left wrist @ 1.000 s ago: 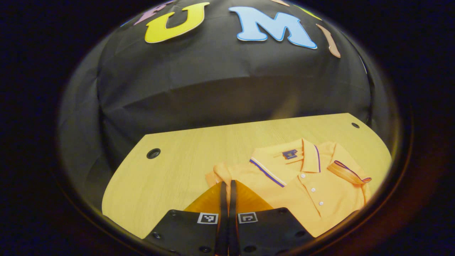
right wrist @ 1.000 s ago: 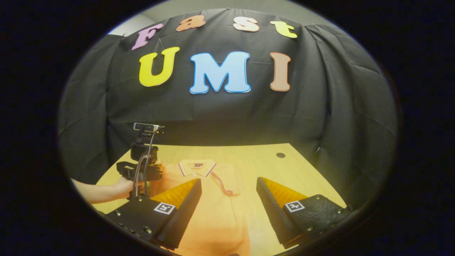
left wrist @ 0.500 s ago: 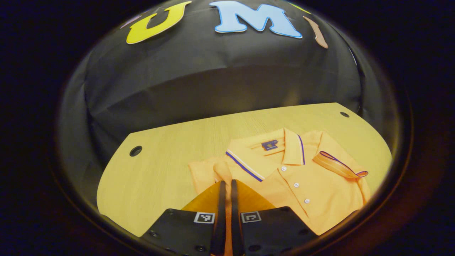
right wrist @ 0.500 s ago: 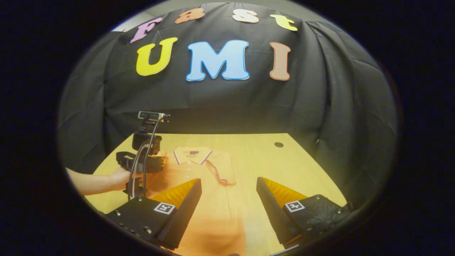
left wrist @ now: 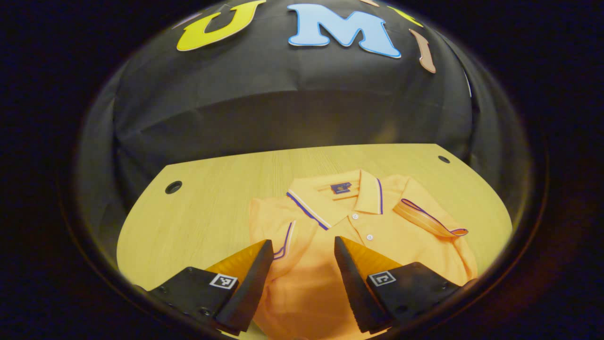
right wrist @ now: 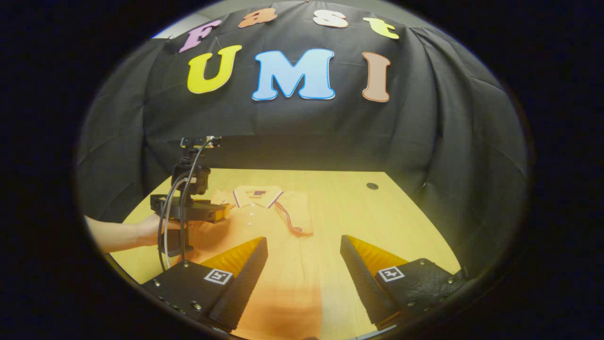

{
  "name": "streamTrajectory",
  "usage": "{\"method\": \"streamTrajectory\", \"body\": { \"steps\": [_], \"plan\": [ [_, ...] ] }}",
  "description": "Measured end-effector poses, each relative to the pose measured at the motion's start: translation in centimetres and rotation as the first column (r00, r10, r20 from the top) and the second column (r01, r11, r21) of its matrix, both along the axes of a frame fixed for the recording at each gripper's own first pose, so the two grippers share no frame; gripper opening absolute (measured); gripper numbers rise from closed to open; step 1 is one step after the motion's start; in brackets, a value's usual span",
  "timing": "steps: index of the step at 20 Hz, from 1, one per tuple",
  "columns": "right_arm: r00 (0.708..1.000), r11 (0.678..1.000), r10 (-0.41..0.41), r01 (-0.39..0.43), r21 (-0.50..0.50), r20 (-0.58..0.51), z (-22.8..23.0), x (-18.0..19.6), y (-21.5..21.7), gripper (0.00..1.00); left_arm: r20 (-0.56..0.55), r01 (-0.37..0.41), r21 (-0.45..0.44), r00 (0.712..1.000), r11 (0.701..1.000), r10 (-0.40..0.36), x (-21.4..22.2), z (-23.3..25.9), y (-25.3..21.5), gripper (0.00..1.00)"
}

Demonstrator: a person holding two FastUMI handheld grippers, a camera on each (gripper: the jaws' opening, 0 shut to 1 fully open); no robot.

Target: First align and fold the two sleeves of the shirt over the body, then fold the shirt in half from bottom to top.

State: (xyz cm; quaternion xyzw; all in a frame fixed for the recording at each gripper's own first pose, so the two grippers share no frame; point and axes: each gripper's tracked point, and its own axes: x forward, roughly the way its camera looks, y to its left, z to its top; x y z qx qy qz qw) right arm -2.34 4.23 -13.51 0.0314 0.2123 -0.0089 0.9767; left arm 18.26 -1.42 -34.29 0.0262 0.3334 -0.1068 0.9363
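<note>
No legible text: the shirt [left wrist: 377, 222] carries a small dark neck label [left wrist: 340, 187], too small to read, and each gripper finger bears a square black-and-white marker [left wrist: 223, 281], a pattern rather than words.

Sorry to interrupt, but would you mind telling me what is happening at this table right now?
A person is folding an orange polo shirt on a wooden table with two handheld grippers. Both sleeves lie folded over the body. The left gripper hangs open above the left sleeve, gripping nothing. The right gripper is open too, near the shirt's lower part. The bottom-to-top fold is not yet done.
</note>
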Motion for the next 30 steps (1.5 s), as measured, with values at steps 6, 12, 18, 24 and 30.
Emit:
{"method": "streamTrajectory", "body": {
  "steps": [6,12,18,24,30],
  "plan": [
    [0.995,0.997,0.077,-0.079,-0.02,-0.069,-3.7,-3.3,-0.2,0.96,-0.012,-0.031,-0.014,0.999,0.999,0.031,-6.9,1.8,1.2,0.96],
    [0.979,0.984,0.178,-0.179,-0.009,-0.097,-6.4,-7.3,-0.3,0.97,-0.003,-0.082,0.006,0.997,0.997,0.082,-16.4,3.5,2.6,0.95],
    [0.96,0.968,0.25,-0.252,0.008,-0.128,-8.7,-10.9,-0.4,0.96,-0.029,-0.133,0.008,0.991,0.991,0.133,-25.3,3.7,3.5,0.95],
    [0.951,0.969,0.247,-0.246,0.03,-0.185,-10.8,-13.7,0.1,0.97,-0.054,-0.101,0.007,0.993,0.995,0.102,-31.1,3.3,4.1,0.95],
    [0.942,0.981,0.187,-0.161,0.112,-0.279,-13.6,-15.5,1.4,0.97,-0.111,-0.061,-0.001,0.992,0.998,0.06,-36.3,1.9,6.8,0.95]
  ]
}}
